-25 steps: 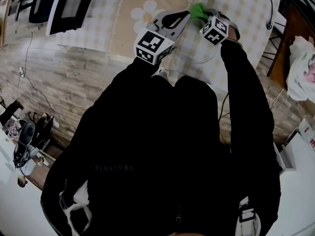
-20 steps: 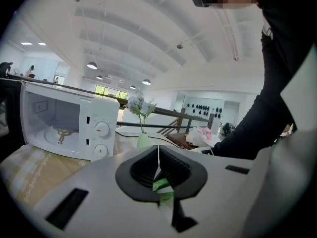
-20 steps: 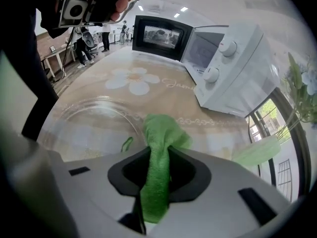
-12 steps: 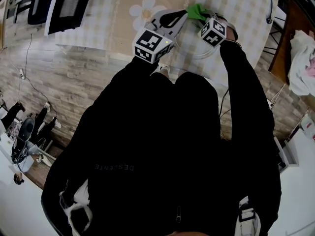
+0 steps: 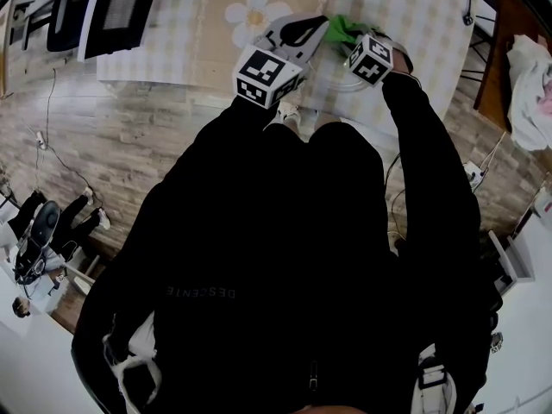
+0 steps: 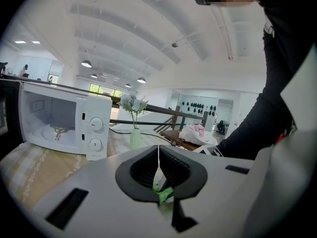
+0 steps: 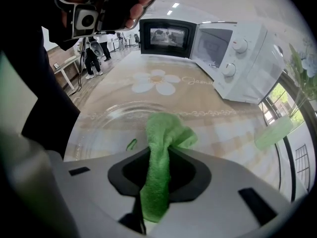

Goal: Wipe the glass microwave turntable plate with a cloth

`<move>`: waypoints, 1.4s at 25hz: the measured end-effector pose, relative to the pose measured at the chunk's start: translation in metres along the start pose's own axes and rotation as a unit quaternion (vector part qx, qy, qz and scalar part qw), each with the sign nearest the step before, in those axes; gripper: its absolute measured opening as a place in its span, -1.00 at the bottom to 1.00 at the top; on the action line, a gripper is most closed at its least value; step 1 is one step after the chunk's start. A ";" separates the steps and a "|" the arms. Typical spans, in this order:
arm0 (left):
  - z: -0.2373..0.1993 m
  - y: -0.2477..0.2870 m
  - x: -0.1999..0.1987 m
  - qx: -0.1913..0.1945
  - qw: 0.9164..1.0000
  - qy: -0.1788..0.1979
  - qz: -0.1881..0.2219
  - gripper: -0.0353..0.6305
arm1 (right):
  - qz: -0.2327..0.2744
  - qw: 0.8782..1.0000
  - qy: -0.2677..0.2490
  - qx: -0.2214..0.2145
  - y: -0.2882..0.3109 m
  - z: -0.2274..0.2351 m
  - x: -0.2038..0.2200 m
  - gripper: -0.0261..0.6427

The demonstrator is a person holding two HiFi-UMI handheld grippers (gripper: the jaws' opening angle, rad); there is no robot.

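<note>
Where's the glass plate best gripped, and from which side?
By its thin rim, edge-on from outside: the glass plate is a wide flat disc with no handle. The left claw pinches it so, leaving the face free for the green cloth.

A white microwave [image 6: 64, 125] stands on the table, its dark-windowed door [image 7: 166, 37] swung open and two round dials on its panel. Just beside it a pale green vase [image 6: 134, 139] holds white flowers. The tablecloth [image 7: 228, 128] is beige check with a large daisy print [image 7: 157, 82]. Off to the side, a white bundle [image 5: 528, 89] lies on a brown surface. The floor [image 5: 129, 136] is wood-patterned.
</note>
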State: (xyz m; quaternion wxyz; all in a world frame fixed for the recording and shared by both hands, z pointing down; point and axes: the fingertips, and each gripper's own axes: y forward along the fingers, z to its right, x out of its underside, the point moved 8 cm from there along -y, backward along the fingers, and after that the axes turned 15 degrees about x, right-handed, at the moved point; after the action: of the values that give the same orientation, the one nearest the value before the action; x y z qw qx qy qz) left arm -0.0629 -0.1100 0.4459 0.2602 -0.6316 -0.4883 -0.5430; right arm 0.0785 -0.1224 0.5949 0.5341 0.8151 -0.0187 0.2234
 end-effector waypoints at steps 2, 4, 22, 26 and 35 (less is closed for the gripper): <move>0.004 -0.002 0.002 0.003 1.000 0.001 -0.001 -0.83 | -0.001 1.000 -0.003 -0.005 -0.004 -0.011 0.001 -0.63; 0.008 -0.003 0.004 0.007 1.000 0.000 -0.002 -0.83 | -0.002 1.000 -0.005 -0.011 -0.009 -0.020 0.002 -0.63; 0.035 -0.016 0.011 0.040 0.999 0.011 -0.008 -0.83 | -0.022 0.994 0.023 -0.101 -0.038 -0.090 0.005 -0.63; 0.035 -0.019 0.013 0.039 0.999 0.012 -0.009 -0.83 | -0.031 0.990 0.012 -0.136 -0.043 -0.106 0.004 -0.64; 0.035 -0.017 0.009 0.038 0.999 0.014 -0.009 -0.83 | -0.058 0.969 -0.013 -0.241 -0.059 -0.128 0.004 -0.65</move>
State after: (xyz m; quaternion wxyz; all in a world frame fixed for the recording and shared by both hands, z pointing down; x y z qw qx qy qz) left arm -0.0639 -0.0702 0.4416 0.2864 -0.6090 -0.5105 -0.5352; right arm 0.0537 0.0159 0.5880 0.7270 0.6645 -0.0314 0.1704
